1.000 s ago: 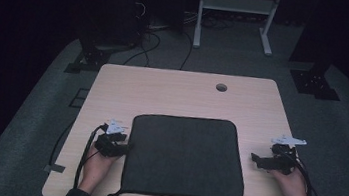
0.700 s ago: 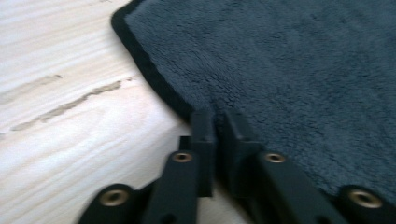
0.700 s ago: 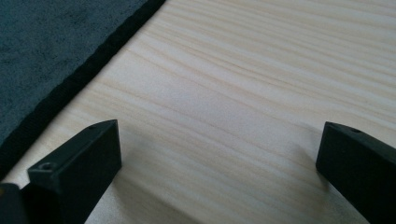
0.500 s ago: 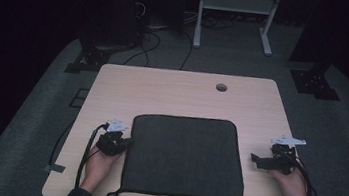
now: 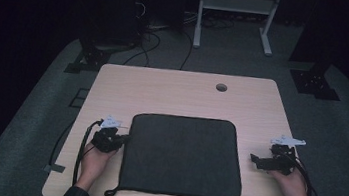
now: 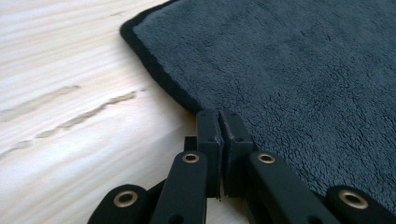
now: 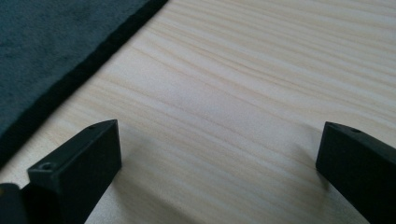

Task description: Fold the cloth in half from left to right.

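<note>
Lying flat on the near half of the pale wooden counter (image 5: 173, 90), midway between both hands: dark mat (image 5: 183, 154), fleecy, with a black bound hem and a small loop (image 5: 110, 191) at the near left corner. Well beyond its far edge, a round hole (image 5: 221, 87) in the wood.

At the mat's left edge, toward the far corner: left tool (image 5: 125, 137), closed, jaws pressed flat together. In the left gripper view (image 6: 218, 114), tips right at the hem of the mat (image 6: 289, 60); impossible to tell whether any cloth is pinched between them.

To the right, apart from the mat's right edge: right tool (image 5: 254, 159), pointing left toward it. In the right gripper view (image 7: 219, 135), jaws spread wide over bare wood, nothing between them, with the mat's hem (image 7: 42, 42) off to one side.
</note>
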Available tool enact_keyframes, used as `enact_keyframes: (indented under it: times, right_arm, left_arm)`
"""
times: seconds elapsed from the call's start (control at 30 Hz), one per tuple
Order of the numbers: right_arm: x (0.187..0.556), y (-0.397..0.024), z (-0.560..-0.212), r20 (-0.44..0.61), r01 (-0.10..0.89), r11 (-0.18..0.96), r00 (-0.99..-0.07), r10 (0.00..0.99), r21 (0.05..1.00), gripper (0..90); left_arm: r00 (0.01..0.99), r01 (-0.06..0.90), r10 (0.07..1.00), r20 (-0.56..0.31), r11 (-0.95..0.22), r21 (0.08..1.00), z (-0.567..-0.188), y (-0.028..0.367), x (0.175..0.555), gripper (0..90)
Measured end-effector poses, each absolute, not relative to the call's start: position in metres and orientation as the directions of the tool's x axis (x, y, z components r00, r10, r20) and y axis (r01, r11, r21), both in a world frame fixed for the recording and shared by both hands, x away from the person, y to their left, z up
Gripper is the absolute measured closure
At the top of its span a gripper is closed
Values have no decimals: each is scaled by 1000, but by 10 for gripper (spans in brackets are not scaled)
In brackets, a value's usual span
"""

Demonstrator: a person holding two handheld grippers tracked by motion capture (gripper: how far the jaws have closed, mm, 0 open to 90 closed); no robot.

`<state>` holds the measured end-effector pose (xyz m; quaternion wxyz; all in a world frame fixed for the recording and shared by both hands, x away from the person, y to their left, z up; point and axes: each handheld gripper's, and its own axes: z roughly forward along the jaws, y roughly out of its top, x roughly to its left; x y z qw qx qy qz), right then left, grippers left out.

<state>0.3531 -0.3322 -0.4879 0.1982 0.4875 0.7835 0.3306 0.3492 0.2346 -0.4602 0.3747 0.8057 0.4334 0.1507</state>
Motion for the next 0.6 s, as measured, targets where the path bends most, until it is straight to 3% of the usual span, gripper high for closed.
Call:
enact_keyframes:
  times: [0.27, 0.6]
  right_arm:
    - [352, -332, -488, 12, 633, 309, -449, 893, 710, 0]
    - [351, -332, -488, 11, 631, 312, -453, 891, 711, 0]
  left_arm:
    - [556, 592, 827, -86, -321, 739, -455, 251, 352, 875]
    - [597, 558, 783, -174, -250, 791, -444, 244, 350, 874]
